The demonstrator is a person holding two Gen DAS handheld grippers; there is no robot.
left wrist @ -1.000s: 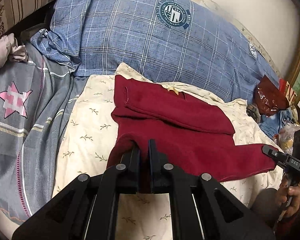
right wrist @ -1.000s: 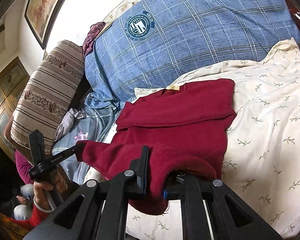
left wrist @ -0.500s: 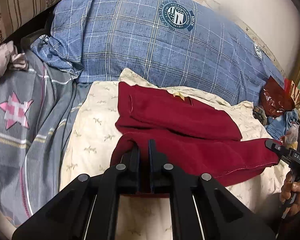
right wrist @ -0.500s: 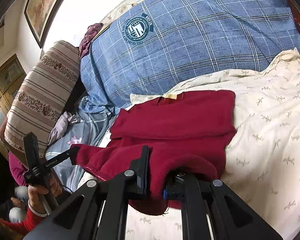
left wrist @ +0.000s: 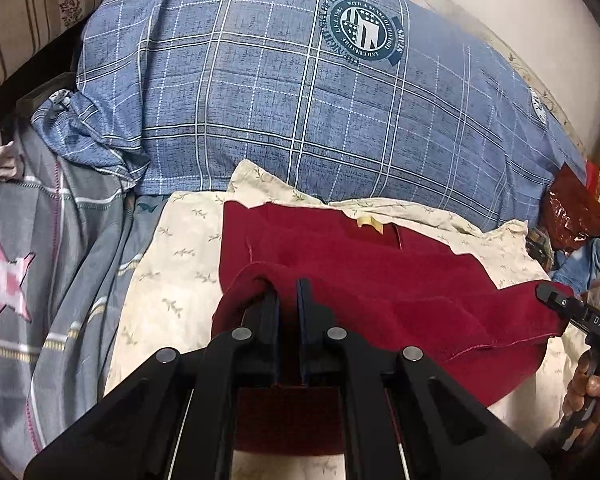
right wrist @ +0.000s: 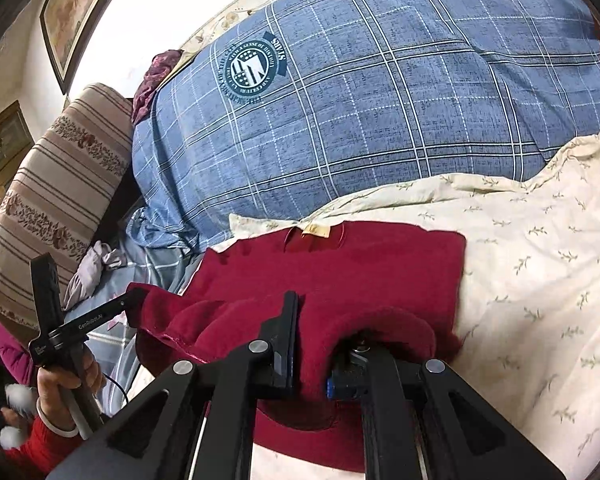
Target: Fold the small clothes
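On the right tool (left wrist: 556,304) (lettered "DAS"), red garment (left wrist: 380,280).

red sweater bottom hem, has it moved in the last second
Yes. Gripped at both corners, the red sweater hem has been carried toward the collar tag and blue plaid pillow, covering more of the folded body.
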